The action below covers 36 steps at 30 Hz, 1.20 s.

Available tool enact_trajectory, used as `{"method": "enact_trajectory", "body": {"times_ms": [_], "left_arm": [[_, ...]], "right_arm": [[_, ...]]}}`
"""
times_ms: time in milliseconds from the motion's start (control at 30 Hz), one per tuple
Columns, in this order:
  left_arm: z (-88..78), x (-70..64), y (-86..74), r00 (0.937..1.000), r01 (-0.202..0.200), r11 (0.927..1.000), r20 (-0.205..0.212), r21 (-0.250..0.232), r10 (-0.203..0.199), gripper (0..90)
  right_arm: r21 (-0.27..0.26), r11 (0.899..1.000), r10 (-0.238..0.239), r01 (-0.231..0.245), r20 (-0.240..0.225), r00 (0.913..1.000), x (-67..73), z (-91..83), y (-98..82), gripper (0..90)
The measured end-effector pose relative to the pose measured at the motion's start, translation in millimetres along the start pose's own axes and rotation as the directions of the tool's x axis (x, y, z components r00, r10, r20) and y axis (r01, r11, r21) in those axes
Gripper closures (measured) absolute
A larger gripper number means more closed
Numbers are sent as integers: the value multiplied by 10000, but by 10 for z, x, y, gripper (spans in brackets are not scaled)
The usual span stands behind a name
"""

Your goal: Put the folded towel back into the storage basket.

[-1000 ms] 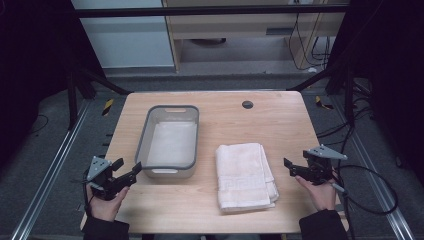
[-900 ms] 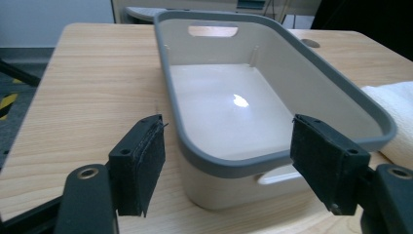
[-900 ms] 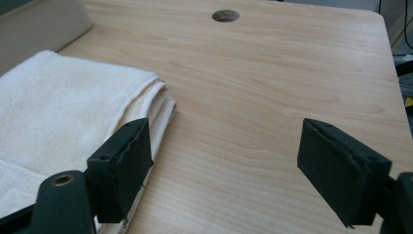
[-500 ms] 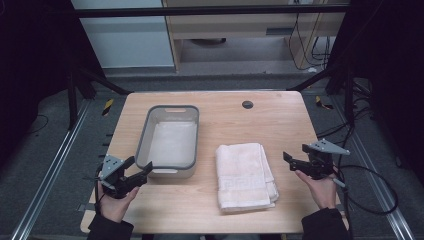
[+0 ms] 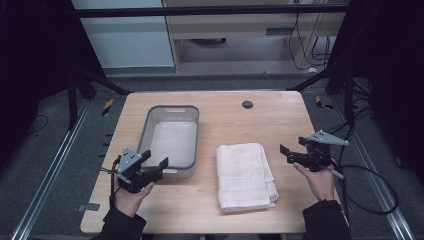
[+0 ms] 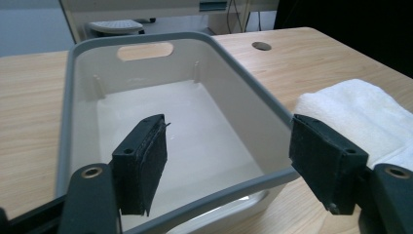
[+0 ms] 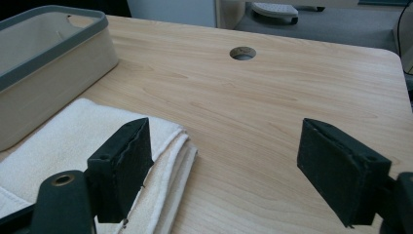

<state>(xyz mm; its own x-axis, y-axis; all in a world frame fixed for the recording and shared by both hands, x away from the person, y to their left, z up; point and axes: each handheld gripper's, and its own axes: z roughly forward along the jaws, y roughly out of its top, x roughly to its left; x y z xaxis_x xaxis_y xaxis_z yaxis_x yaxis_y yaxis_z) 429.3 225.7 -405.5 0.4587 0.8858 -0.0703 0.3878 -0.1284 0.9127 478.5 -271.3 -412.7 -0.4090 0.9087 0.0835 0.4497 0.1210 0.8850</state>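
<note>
My left gripper [image 5: 156,167] had slid in from the table's left edge toward the bin [image 5: 172,141] since the earlier frame, and my right gripper [image 5: 289,154] had lifted a little at the right side of the table.

The left gripper's jaws stood wide apart with nothing pinched between them. In the left gripper view [image 6: 234,170] one jaw hung over the inside of the bin [image 6: 78,97] and the other hung outside its near right corner, so the bin's near rim ran across between them. I could not tell if a pad touched the rim. The bin was pale inside with a grey rim and a handle slot in its far wall.

The right gripper's jaws were also spread wide and held nothing. In the right gripper view [image 7: 234,170] they floated over bare wood, just past the right edge of the towel [image 7: 73,141].

The towel [image 5: 245,175] was white and folded, lying flat near the front of the table [image 5: 280,120], just right of the bin and apart from it. In the left gripper view the towel [image 6: 360,112] showed behind the right jaw.

A small round hole [image 5: 247,104] sat in the table near its far edge. My hands came in from the near side, one on each gripper.
</note>
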Motion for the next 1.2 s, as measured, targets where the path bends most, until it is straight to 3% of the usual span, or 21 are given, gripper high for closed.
{"method": "enact_trajectory", "body": {"times_ms": [600,833,1200], "left_arm": [[292,-514,57,9926,-653,9975,1040,269,621,322],[411,-728,17,9863,-919,9941,1423,571,830,346],[563,-1026,-117,9738,-1548,9833,1825,959,1355,349]], "right_arm": [[159,9995,-269,274,-327,9991,131,188,151,227],[390,9992,-98,125,-683,9976,149,283,156,257],[716,9967,-324,393,-949,9950,211,437,88,270]]}}
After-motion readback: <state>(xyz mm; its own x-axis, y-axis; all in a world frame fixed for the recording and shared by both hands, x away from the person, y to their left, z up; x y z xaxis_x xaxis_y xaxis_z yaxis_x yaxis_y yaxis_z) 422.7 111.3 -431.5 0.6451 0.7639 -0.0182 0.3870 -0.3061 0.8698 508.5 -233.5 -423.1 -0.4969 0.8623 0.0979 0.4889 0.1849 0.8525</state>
